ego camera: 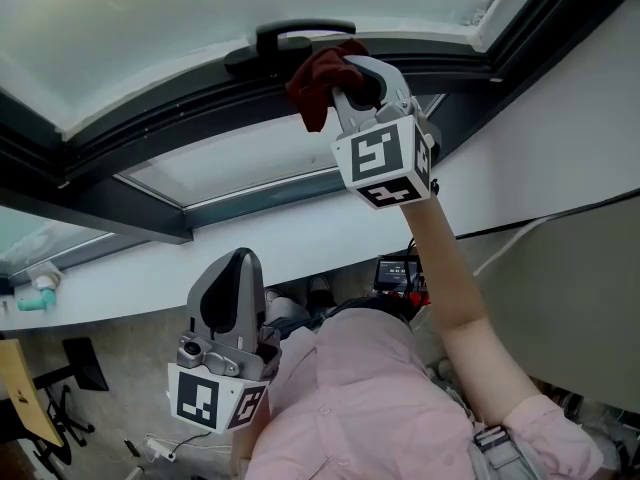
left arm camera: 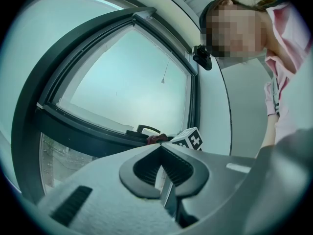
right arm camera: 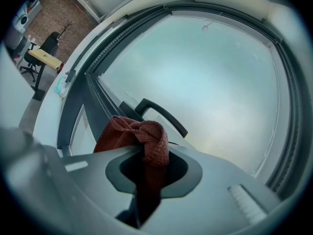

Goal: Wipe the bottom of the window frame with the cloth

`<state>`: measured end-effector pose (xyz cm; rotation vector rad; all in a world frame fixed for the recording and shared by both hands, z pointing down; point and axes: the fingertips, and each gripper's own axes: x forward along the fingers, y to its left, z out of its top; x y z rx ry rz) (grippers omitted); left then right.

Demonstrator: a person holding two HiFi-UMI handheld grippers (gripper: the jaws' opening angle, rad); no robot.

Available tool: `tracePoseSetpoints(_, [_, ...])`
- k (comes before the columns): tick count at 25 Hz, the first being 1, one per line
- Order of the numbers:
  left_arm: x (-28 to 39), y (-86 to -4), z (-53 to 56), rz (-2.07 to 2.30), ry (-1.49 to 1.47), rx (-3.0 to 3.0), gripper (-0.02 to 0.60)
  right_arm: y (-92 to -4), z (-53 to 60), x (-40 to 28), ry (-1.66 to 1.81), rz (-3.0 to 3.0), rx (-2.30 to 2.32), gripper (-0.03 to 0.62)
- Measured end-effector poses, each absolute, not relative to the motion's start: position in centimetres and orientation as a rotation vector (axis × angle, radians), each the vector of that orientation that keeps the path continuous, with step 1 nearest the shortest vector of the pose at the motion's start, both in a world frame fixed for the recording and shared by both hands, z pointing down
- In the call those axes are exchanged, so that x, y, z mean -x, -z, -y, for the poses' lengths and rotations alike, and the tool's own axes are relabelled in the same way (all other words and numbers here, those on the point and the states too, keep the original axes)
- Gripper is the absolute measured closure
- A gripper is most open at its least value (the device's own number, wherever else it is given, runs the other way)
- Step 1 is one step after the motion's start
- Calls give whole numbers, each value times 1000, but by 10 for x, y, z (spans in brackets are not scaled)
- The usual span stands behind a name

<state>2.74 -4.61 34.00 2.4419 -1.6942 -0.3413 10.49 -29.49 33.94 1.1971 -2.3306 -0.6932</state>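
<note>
The red cloth (ego camera: 316,80) is clamped in the right gripper (ego camera: 357,85) jaws and held up at the dark window frame (ego camera: 180,133) by the handle (ego camera: 300,34), probably for wiping, while the left gripper (ego camera: 236,286) is held low, jaws together on nothing.

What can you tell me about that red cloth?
The cloth is a dark red, woven-looking rag, bunched into soft folds. The right gripper is shut on it, most of it bulging beyond the jaws. It is held up at the dark window frame, beside the black handle.
</note>
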Motion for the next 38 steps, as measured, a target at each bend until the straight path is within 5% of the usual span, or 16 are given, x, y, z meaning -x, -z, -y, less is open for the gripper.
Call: tracePoseSetpoints(38, [-66,-356,53,1628,246,-2489,580,-339,309,-142,586,2377,-1289,534])
